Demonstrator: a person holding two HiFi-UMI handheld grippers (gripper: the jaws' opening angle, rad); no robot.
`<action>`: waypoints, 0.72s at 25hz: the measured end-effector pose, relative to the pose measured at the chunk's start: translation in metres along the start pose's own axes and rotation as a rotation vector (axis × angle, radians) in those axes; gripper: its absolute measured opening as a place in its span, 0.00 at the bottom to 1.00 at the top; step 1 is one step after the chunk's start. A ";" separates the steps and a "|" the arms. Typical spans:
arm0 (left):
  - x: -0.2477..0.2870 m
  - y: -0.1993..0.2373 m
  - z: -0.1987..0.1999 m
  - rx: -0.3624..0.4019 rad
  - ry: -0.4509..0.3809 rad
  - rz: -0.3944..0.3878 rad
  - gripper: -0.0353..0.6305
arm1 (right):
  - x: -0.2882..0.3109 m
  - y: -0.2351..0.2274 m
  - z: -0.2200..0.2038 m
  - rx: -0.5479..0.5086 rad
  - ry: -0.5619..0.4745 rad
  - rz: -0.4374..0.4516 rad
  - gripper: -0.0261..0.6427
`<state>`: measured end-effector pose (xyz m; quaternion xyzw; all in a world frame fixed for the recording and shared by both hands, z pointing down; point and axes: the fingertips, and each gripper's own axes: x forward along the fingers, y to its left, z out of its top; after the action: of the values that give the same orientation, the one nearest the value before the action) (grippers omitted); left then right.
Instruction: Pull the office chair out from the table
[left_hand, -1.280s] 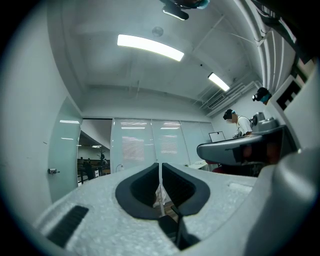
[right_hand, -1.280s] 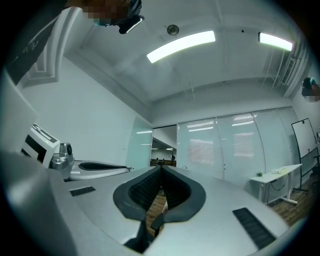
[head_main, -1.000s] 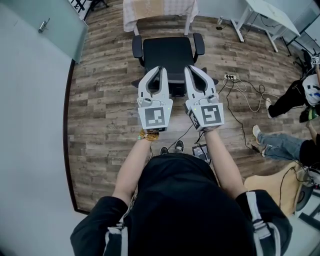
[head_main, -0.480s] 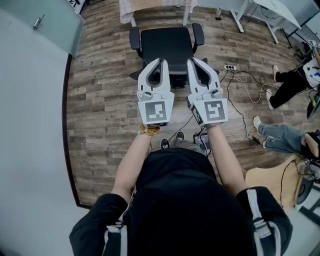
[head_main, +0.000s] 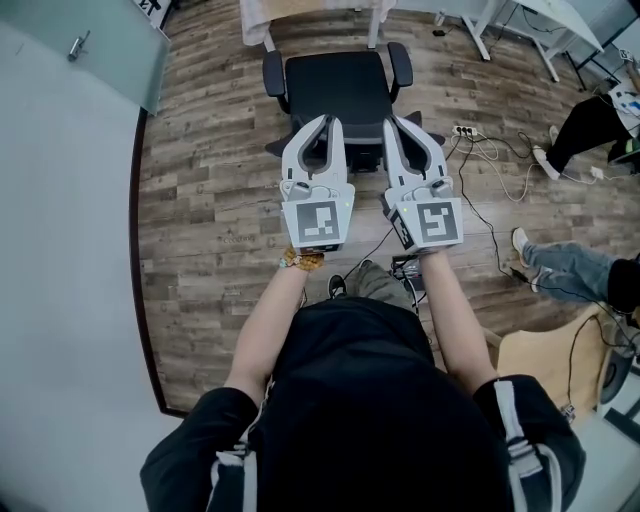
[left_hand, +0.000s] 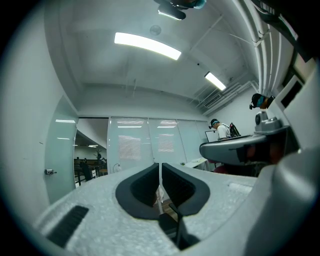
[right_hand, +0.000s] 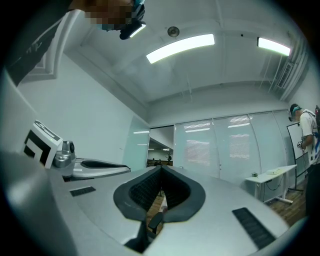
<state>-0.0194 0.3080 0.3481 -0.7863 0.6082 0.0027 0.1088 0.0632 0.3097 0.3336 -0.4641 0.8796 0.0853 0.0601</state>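
Left tongs (head_main: 328, 121) and right tongs (head_main: 396, 122) closed, facing black cushioned office chair (head_main: 336, 88).

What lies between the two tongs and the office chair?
Nothing in the head view: the left tongs and right tongs overlap the near edge of the office chair.

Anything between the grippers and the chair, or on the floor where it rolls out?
Nothing visible stands between the left gripper or right gripper and the office chair. On its near side, cables trail over the floor from a power strip at the right; the chair could snag them.
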 end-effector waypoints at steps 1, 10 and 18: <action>-0.001 0.001 0.001 0.004 0.001 -0.002 0.10 | 0.000 0.000 0.000 0.001 0.000 -0.001 0.05; -0.003 0.012 0.004 0.004 0.002 0.000 0.10 | 0.005 0.008 0.004 -0.006 -0.002 -0.002 0.05; -0.007 0.015 0.005 0.002 -0.003 -0.005 0.10 | 0.004 0.012 0.004 -0.012 0.005 -0.004 0.05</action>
<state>-0.0347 0.3123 0.3419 -0.7876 0.6061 0.0028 0.1105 0.0511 0.3141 0.3298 -0.4663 0.8784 0.0891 0.0553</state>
